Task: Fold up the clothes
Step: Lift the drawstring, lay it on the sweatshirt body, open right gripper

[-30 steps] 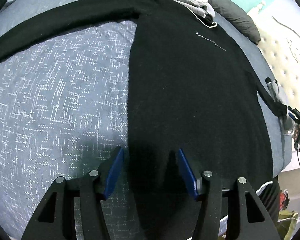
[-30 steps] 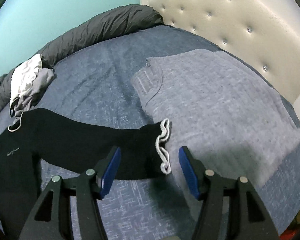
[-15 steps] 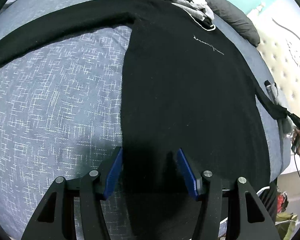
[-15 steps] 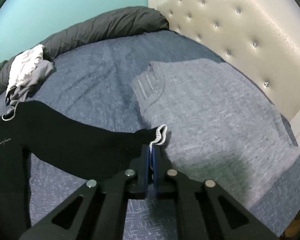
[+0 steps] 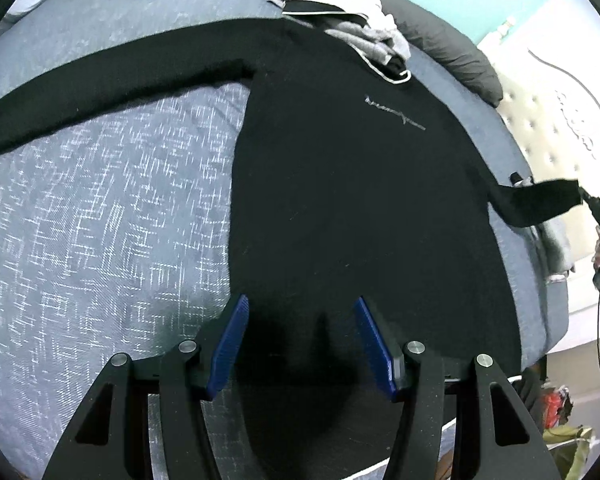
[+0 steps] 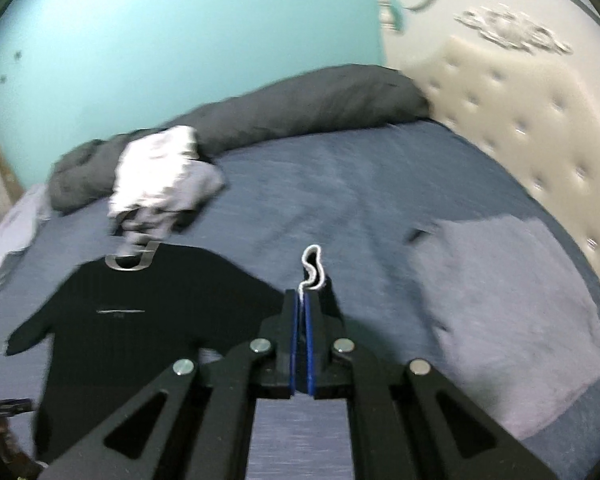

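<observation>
Black long-sleeve top (image 5: 348, 208) lies front-up and flat on the blue-grey bedspread (image 5: 100, 216). Long axis runs from hem, nearest the left gripper (image 5: 298, 344), up to the collar (image 5: 384, 70), which points at the heap of white and grey clothes (image 5: 340, 4) and the dark duvet roll (image 5: 440, 44) along the far edge. One sleeve (image 5: 112, 84) is stretched straight out across the bedspread, reaching the picture's left edge. The other sleeve's white-trimmed cuff (image 6: 312, 268) is pinched in the right gripper (image 6: 303, 316), pads pressed together on it and the cuff raised off the bed.

Left gripper: fingers spread wide, low over the hem, holding nothing; contact with fabric cannot be told.

Open room: broad bare bedspread between the outstretched sleeve and the body. Folded grey garment (image 6: 508, 312) lies near the tufted cream headboard (image 6: 540, 120). Hem sits near the bed's near edge.
</observation>
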`<state>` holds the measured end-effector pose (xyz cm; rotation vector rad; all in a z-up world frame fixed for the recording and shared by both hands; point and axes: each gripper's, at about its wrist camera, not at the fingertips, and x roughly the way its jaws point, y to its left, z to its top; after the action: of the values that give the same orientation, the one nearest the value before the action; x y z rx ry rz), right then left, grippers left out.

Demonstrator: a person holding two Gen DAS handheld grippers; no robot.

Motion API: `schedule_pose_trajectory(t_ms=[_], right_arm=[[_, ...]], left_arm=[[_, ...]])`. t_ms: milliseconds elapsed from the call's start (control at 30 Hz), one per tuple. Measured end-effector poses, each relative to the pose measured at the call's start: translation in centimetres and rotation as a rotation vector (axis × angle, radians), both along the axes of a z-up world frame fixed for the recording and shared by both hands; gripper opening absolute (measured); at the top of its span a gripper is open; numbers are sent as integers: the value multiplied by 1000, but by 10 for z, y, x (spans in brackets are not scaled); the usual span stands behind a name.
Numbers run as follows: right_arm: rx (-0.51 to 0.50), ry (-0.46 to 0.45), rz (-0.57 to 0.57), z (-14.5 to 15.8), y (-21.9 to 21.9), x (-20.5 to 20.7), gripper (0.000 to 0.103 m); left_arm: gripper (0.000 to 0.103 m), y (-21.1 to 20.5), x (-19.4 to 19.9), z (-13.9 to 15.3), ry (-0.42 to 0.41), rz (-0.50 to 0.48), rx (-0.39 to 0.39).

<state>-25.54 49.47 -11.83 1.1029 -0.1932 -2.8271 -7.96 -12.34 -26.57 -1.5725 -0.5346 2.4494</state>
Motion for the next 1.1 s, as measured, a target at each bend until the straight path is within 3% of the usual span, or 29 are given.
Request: schedule_pose_trajectory(t_ms=[200,600,867,1100], right_arm=[[-58,38,185,35,-92,2,3],[-157,-50,607,17,-320,37,3],[-94,-206,727,-68,-400,66,3],[-107,-263,674,-103,-399,64,6]], left_arm=[[60,-8,15,17,35,-1,19],[60,-22,30,37,78,22,45],[64,-31,40,40,81,33,48],[65,-33,41,35,70,38,52]])
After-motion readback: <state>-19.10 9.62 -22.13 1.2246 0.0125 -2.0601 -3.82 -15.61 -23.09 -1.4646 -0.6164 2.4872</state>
